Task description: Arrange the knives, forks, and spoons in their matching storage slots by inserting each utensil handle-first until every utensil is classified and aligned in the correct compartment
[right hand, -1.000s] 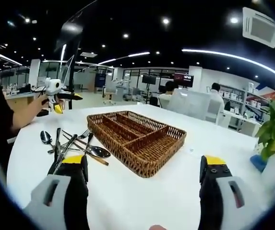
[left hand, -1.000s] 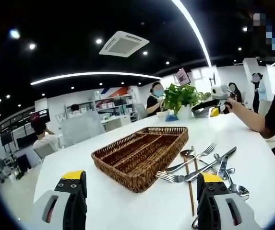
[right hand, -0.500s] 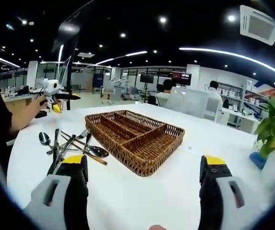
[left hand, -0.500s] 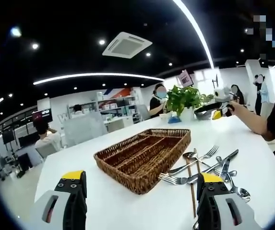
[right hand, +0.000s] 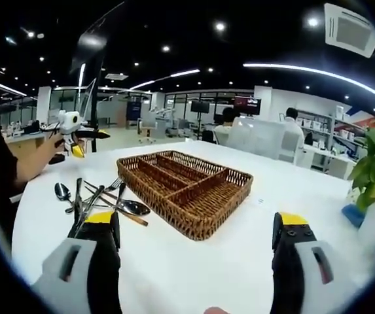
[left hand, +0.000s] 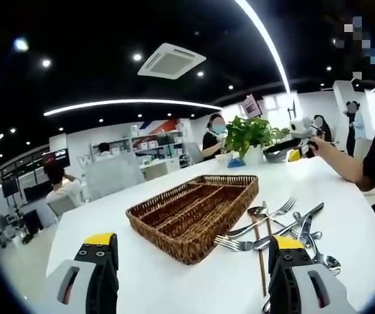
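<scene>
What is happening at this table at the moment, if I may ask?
A person holds a gripper in each hand above a white table, about to sort cutlery. The left gripper and right gripper both have their jaws open and hold nothing. The wicker tray has nothing in its compartments, and the pile of forks, knives and spoons lies loose on the table beside it. No utensil has been picked up yet.

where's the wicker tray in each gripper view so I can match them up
Left gripper view: the wicker tray sits at centre, above the left claw.
Right gripper view: the tray sits centre-left.
Shared landmark: the pile of cutlery, right of the tray in the left view, left of it in the right.
</scene>
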`<state>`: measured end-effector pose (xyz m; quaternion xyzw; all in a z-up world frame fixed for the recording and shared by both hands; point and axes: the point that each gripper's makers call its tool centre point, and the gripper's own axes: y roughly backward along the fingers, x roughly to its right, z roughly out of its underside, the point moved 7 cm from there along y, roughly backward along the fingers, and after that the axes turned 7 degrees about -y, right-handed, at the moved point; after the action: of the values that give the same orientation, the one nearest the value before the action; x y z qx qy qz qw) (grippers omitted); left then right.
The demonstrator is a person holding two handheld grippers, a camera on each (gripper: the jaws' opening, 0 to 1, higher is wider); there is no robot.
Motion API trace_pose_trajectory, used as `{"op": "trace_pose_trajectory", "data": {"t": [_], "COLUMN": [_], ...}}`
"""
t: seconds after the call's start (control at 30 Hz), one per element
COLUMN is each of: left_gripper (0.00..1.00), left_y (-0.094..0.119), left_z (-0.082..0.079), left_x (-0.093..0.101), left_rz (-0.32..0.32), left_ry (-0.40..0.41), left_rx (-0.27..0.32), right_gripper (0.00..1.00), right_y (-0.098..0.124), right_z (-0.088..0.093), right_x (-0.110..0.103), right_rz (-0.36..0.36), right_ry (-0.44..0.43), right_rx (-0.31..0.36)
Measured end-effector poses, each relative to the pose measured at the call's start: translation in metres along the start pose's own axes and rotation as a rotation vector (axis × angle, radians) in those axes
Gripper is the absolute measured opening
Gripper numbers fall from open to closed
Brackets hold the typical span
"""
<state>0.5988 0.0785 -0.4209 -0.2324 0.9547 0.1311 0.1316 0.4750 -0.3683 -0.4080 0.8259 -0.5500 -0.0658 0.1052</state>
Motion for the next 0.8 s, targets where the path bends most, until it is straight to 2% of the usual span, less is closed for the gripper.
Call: {"op": "trace_pose_trajectory", "data": {"t": [0.47,0.8], "left_gripper": [1.0,1.0], "left_y": [0.001,0.0021], "left_z": [-0.0007,-0.0023], "left_x": [-0.0001,-0.002], "left_rz": [0.008,-0.012], "left_ry": [-0.008,-0.008], "left_rx": [0.007,0.011], "right_gripper": [0.99,0.99], "right_y": [0.0008,0.0012], "right_z": [-0.0001,0.0004], "right_x": [0.0021,0.0024], "right_rz": [0.002,0.004], "right_ry": [-0.006,-0.001], "right_rx": [0.005,0.0]}}
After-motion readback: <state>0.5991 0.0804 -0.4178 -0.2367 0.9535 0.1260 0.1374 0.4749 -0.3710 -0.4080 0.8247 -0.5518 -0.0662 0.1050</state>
